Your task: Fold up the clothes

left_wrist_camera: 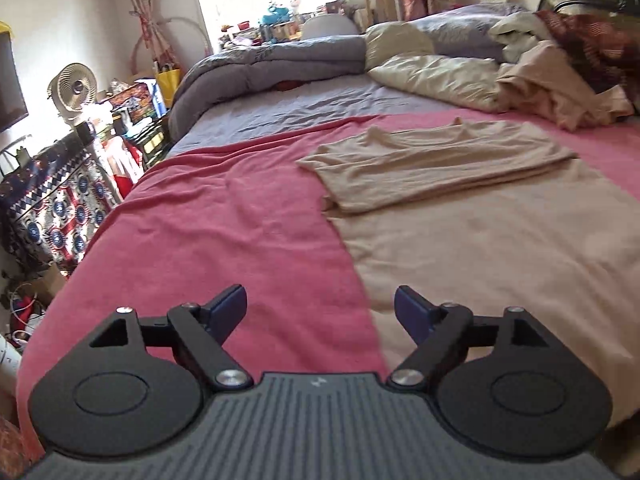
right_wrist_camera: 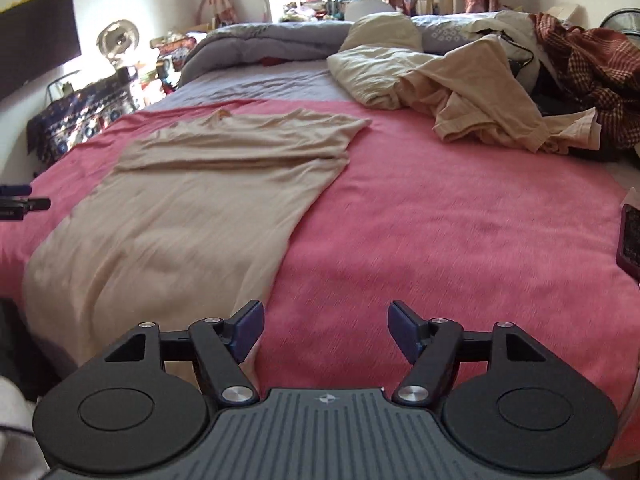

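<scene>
A beige garment lies flat on the pink blanket, its far end folded back over itself into a band. My left gripper hangs open above the near edge of the bed, over the garment's left border, with nothing between its fingers. My right gripper is open too and holds nothing, just right of the garment's near end. The tips of the left gripper show at the left edge of the right wrist view.
A heap of unfolded clothes lies at the bed's far right, with a cream pillow and a grey duvet beyond. Cluttered furniture and a fan stand left of the bed. A dark object lies at the right edge.
</scene>
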Demonstrator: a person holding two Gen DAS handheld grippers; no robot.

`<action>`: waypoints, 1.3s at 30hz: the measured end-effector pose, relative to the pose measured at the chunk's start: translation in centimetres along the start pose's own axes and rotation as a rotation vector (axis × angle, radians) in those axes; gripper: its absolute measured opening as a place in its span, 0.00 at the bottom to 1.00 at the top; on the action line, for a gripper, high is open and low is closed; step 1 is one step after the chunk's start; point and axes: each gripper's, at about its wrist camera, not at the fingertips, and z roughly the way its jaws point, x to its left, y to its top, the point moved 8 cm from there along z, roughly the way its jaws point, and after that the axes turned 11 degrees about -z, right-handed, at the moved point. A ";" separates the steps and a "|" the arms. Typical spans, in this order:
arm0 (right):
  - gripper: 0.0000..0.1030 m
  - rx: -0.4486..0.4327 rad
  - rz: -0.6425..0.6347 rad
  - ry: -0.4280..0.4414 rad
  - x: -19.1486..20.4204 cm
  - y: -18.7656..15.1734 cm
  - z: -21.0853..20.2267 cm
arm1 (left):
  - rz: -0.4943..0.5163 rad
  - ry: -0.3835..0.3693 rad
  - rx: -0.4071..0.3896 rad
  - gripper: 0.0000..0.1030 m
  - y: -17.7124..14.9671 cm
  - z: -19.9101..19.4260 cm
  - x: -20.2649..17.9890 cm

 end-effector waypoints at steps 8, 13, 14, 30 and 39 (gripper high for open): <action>0.63 0.048 -0.027 0.010 4.5 -2.5 0.8 | 0.214 0.061 0.072 0.95 -5.9 1.0 -5.6; 0.46 0.053 -0.004 0.049 5.0 -3.0 0.3 | -0.030 0.051 0.160 1.00 -6.5 1.7 -2.2; 0.46 0.057 0.006 0.059 4.8 -3.1 0.4 | -0.036 0.055 0.160 1.00 -6.7 1.5 -1.9; 0.06 -0.115 0.529 0.415 2.3 1.5 -2.4 | 0.161 0.050 -0.015 0.99 -4.6 -3.6 -5.0; 0.08 -0.265 0.453 0.290 -2.2 11.6 -0.8 | 0.292 -0.182 -0.107 0.99 -3.8 -6.3 -11.0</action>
